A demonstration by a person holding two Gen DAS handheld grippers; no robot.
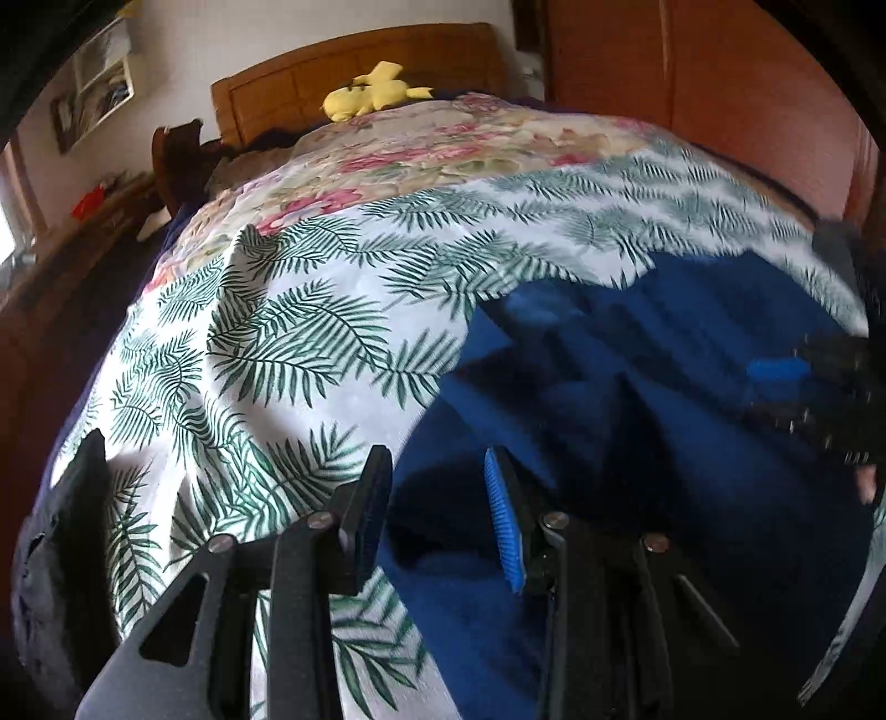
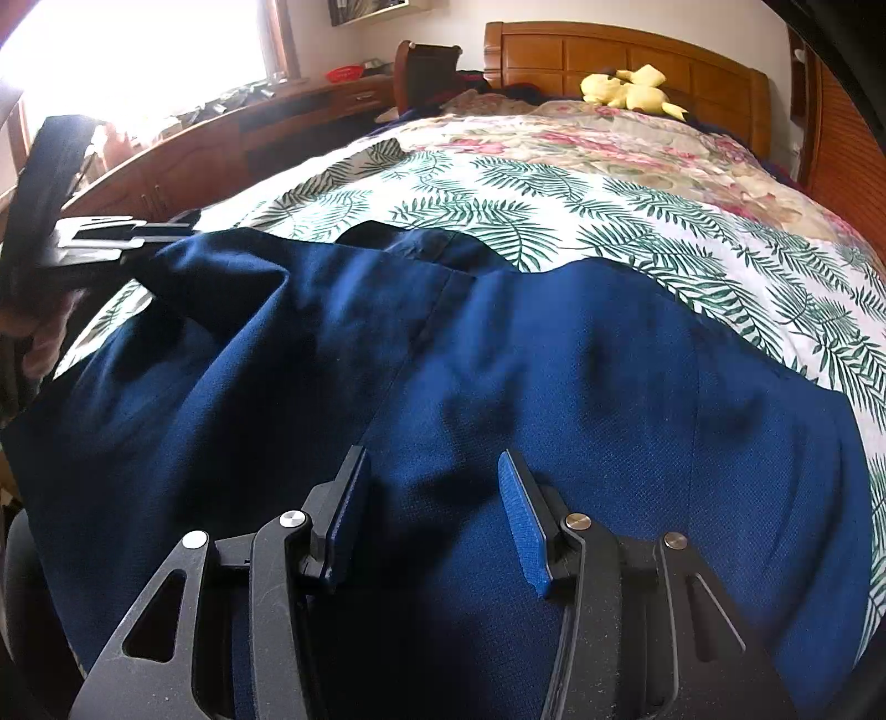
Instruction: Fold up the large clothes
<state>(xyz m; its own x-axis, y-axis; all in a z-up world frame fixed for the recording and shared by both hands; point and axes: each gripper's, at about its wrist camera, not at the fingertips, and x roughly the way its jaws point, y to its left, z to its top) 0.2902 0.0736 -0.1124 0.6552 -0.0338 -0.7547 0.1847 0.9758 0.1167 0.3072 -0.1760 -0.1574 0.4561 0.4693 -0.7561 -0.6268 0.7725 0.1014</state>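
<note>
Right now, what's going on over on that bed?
A person with a two-finger gripper in each hand is working on a dark blue garment spread over a leaf-print sheet on the bed. The left gripper and the right gripper are both open and hold nothing, poised just above the cloth. The garment lies rumpled, with no clear fold made yet. A yellow plush toy sits near the wooden headboard.

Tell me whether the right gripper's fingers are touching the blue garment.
Cannot tell. In the right wrist view the right gripper is open over the blue garment, fingers casting shadows on it, but neither view plainly shows contact or a gap.
</note>
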